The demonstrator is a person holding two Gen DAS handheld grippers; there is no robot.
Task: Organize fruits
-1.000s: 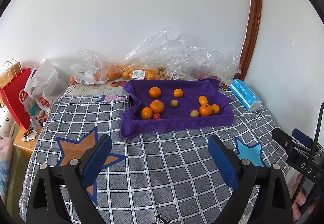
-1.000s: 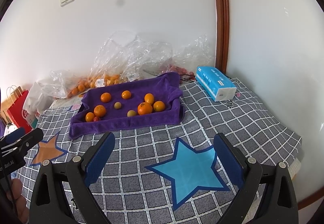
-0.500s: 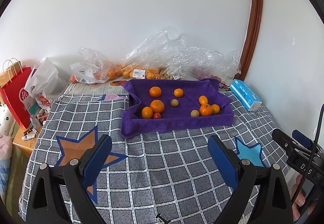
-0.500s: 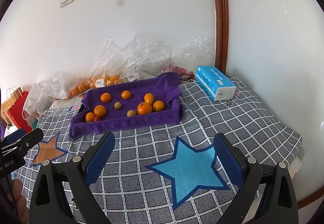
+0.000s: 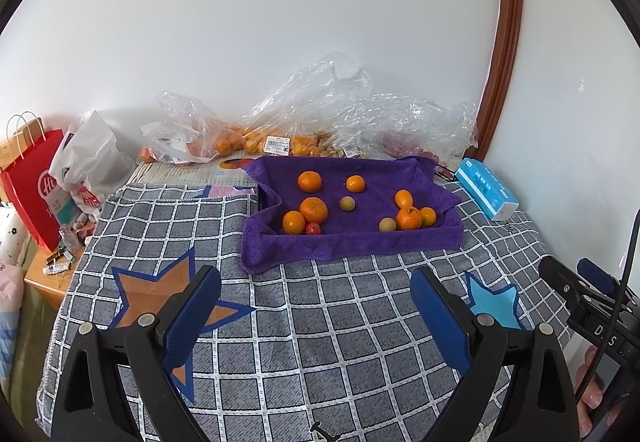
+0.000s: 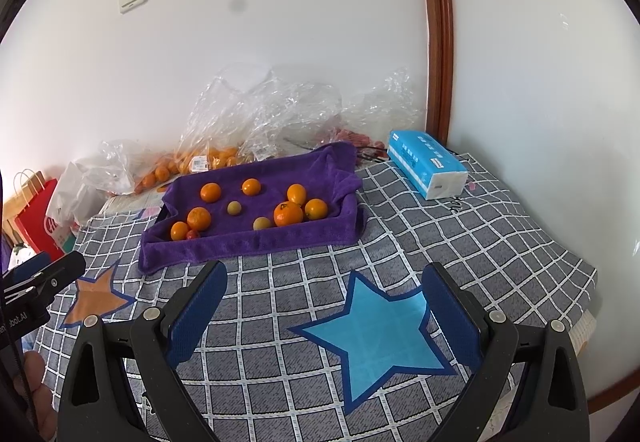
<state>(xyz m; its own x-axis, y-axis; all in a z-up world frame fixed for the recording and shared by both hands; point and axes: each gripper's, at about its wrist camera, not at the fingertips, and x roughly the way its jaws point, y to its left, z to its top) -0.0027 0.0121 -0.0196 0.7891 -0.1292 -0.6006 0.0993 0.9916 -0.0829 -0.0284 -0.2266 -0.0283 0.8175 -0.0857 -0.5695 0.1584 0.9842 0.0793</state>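
Observation:
A purple towel-lined tray [image 5: 352, 242] [image 6: 248, 242] lies at the back of the checked cloth. On it are several oranges [image 5: 313, 209] [image 6: 288, 214], two small yellow-green fruits [image 5: 347, 203] [image 6: 234, 208] and a small red fruit [image 5: 313, 229] [image 6: 193, 234]. An orange star patch [image 5: 160, 294] [image 6: 94, 298] and a blue star patch [image 5: 494, 298] [image 6: 380, 334] lie on the cloth. My left gripper [image 5: 316, 290] is open and empty, well short of the tray. My right gripper [image 6: 326, 284] is open and empty above the blue star.
Clear plastic bags with more oranges [image 5: 248, 140] [image 6: 208, 158] lie along the wall behind the tray. A blue tissue pack [image 5: 486, 194] [image 6: 426, 164] sits at the right. A red paper bag [image 5: 34, 178] and white bag stand off the left edge.
Both grippers have stayed open; the views have barely shifted, with the tray sitting very slightly higher in frame.

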